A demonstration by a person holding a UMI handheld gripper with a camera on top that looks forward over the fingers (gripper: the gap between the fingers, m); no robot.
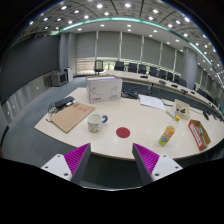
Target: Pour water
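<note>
1. The tongs are open: the two purple pads stand wide apart with nothing between them, over the near edge of the table.
2. One mug stands upright on the table, ahead of the left pad. It is white with a dark band near the rim, its long axis runs vertical, and its mouth faces up. A handle seems to stick out on its right side.
3. One red round coaster lies flat just right of the mug, apart from it and beyond the gap between the pads.
4. One small bottle stands upright ahead of the right pad, its yellowish body vertical and its cap end up. What it holds cannot be told.
5. One tan board lies flat left of the mug, its long axis running away from the tongs, slanting to the right.
6. One white box sits at the far end of the table, behind the mug.
7. One red tray-like thing lies at the right end of the table, beyond the bottle.
8. Papers lie on the table right of the box; their count cannot be told.
9. Dark chairs stand behind the table; their count is unclear.
</note>
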